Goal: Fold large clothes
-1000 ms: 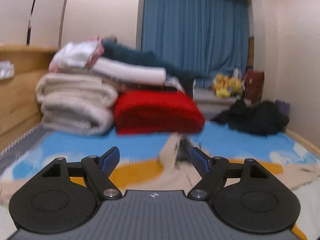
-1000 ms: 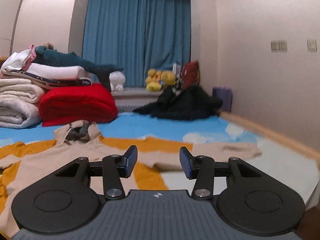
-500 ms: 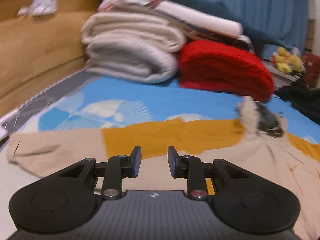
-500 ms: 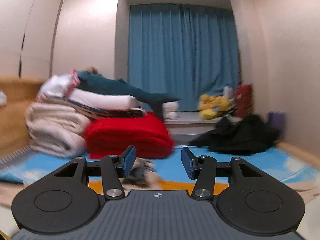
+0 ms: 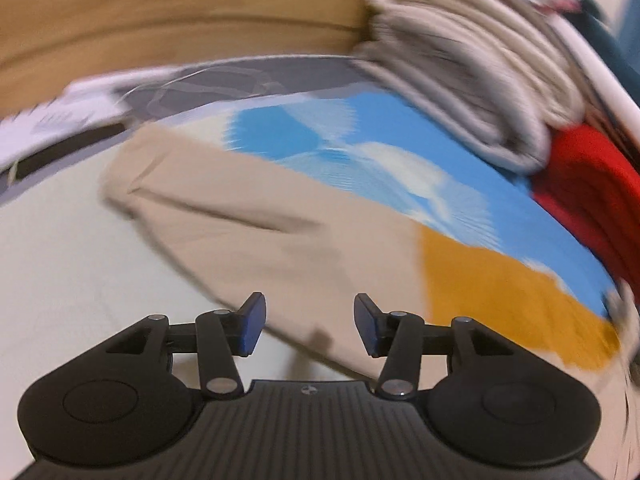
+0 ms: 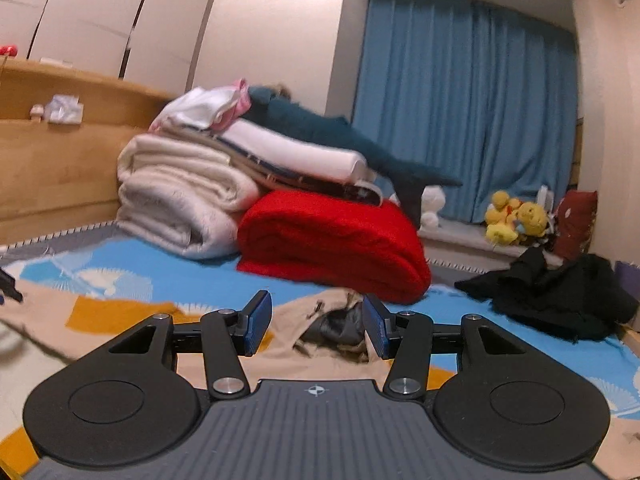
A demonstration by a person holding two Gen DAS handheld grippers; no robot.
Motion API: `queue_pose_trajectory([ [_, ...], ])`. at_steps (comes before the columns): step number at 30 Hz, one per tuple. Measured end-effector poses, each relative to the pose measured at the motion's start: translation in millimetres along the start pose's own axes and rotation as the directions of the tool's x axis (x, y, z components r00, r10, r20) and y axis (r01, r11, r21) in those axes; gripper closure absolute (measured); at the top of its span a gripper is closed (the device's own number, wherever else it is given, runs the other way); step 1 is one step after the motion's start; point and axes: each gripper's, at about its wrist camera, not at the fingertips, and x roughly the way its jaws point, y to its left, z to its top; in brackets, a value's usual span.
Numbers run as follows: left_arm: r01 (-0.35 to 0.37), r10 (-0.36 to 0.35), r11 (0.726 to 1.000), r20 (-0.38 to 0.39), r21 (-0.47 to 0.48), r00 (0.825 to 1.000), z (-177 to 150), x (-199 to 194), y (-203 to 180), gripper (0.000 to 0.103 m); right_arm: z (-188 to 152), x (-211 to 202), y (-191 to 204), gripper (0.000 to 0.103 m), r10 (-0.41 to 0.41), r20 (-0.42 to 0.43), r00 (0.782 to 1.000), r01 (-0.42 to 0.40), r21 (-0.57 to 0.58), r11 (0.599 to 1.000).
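Bedding patterned in blue and white (image 6: 188,276) was seen covering the surface, with a wooden headboard (image 6: 48,160) along the far left. On its ledge, small pale items (image 6: 64,109) were set, too blurred to identify. To the right of the headboard, folded cream blankets (image 6: 180,204) were stacked, topped by white and pink fabrics (image 6: 208,110), and a red blanket (image 6: 332,248) was laid touching their right side. A dark teal plush (image 6: 340,140) was draped over the stack. Farther right, blue curtains (image 6: 464,112) were hung on the far wall, yellow plush toys (image 6: 516,218) were set on a low ledge beneath them, and a heap of black clothing (image 6: 560,296) was left on the bedding near the right wall.

The beige and mustard garment (image 5: 300,240) was spread flat across the near bedding. In the left wrist view, heavily blurred, its beige sleeve (image 5: 180,184) was stretched to the left, and the left gripper (image 5: 310,326) was held above the sleeve's near edge with its jaws apart and nothing between them. In the right wrist view, the right gripper (image 6: 316,326) was likewise held apart and unloaded, with the garment's neck opening and dark lining (image 6: 340,326) lying just beyond its fingertips. Nothing was seen lying on the garment.
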Motion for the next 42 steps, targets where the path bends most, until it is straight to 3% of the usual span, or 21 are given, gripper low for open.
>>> queue_pose_trajectory([
  [4, -0.051, 0.051, 0.984, -0.006, -0.171, 0.999, 11, 26, 50, 0.049, -7, 14, 1, 0.053, 0.003, -0.065, 0.998, -0.002, 0.008, 1.0],
  [9, -0.032, 0.041, 0.954, 0.022, -0.299, 0.999, 15, 41, 79, 0.051, -15, 32, -2, 0.096, 0.025, -0.143, 0.989, -0.014, 0.079, 0.997],
  [11, -0.02, 0.031, 0.945, 0.03, -0.327, 0.999, 19, 42, 80, 0.066, -18, 36, -2, 0.097, 0.04, -0.162, 0.986, -0.024, 0.103, 0.994],
  [12, -0.008, 0.019, 0.94, 0.028, -0.341, 0.999, 20, 43, 81, 0.089, -19, 38, 0, 0.097, 0.044, -0.168, 0.985, -0.026, 0.109, 0.994],
  [13, -0.01, 0.022, 0.937, 0.032, -0.348, 0.999, 20, 43, 82, 0.101, -19, 39, 0, 0.097, 0.047, -0.173, 0.984, -0.028, 0.11, 0.994],
  [14, -0.014, 0.032, 0.937, 0.045, -0.348, 0.998, 20, 40, 79, 0.102, -20, 40, 0, 0.097, 0.05, -0.177, 0.983, -0.031, 0.11, 0.993],
  [16, -0.027, 0.058, 0.947, 0.086, -0.319, 0.995, 23, 31, 66, 0.103, -19, 40, 0, 0.097, 0.055, -0.184, 0.981, -0.035, 0.11, 0.993],
  [18, -0.048, 0.086, 0.971, 0.155, -0.233, 0.984, 31, 12, 38, 0.103, -19, 38, -1, 0.097, 0.057, -0.188, 0.981, -0.037, 0.108, 0.993],
  [20, -0.032, 0.071, 0.984, 0.224, -0.173, 0.972, 36, -10, 6, 0.103, -19, 37, -3, 0.103, 0.066, -0.205, 0.977, -0.046, 0.098, 0.994],
  [23, 0.044, -0.022, 0.996, 0.287, -0.072, 0.958, 32, -52, -59, 0.103, -23, 37, -6, 0.103, 0.06, -0.245, 0.968, -0.041, 0.08, 0.996],
  [26, 0.179, -0.193, 0.981, 0.299, 0.073, 0.934, 9, -97, -140, 0.103, -26, 32, -14, 0.103, 0.064, -0.28, 0.958, -0.031, 0.122, 0.992],
  [28, 0.283, -0.332, 0.937, 0.276, 0.205, 0.902, -20, -128, -198, 0.103, -25, 27, -18, 0.103, 0.061, -0.29, 0.955, -0.021, 0.141, 0.99],
  [30, 0.375, -0.462, 0.859, 0.214, 0.348, 0.861, -61, -155, -256, 0.103, -25, 23, -20, 0.103, 0.064, -0.304, 0.951, -0.021, 0.143, 0.989],
  [32, 0.5, -0.591, 0.733, 0.068, 0.461, 0.804, -107, -174, -308, 0.103, -28, 20, -22, 0.103, 0.055, -0.334, 0.941, -0.01, 0.136, 0.991],
  [33, 0.579, -0.642, 0.648, -0.054, 0.495, 0.765, -131, -179, -331, 0.099, -31, 19, -23, 0.103, 0.04, -0.337, 0.941, 0.006, 0.133, 0.991],
  [34, 0.665, -0.665, 0.555, -0.213, 0.5, 0.716, -153, -178, -353, 0.081, -34, 18, -26, 0.103, 0.026, -0.345, 0.938, 0.023, 0.137, 0.99],
  [35, 0.746, -0.665, 0.47, -0.367, 0.471, 0.651, -171, -173, -369, 0.075, -37, 19, -29, 0.102, 0.018, -0.358, 0.933, 0.04, 0.152, 0.988],
  [36, 0.782, -0.652, 0.437, -0.442, 0.444, 0.615, -185, -169, -379, 0.074, -40, 19, -35, 0.102, 0.014, -0.371, 0.929, 0.057, 0.18, 0.982],
  [39, 0.714, -0.604, 0.52, -0.389, 0.468, 0.695, -187, -165, -386, 0.076, -50, 21, -52, 0.1, 0.008, -0.407, 0.913, 0.105, 0.253, 0.962],
  [40, 0.695, -0.595, 0.552, -0.366, 0.461, 0.715, -178, -162, -384, 0.076, -52, 21, -58, 0.099, 0.003, -0.42, 0.907, 0.121, 0.268, 0.956],
  [42, 0.627, -0.569, 0.616, -0.281, 0.476, 0.773, -154, -161, -373, 0.075, -56, 22, -67, 0.096, 0.004, -0.438, 0.899, 0.14, 0.295, 0.945],
])
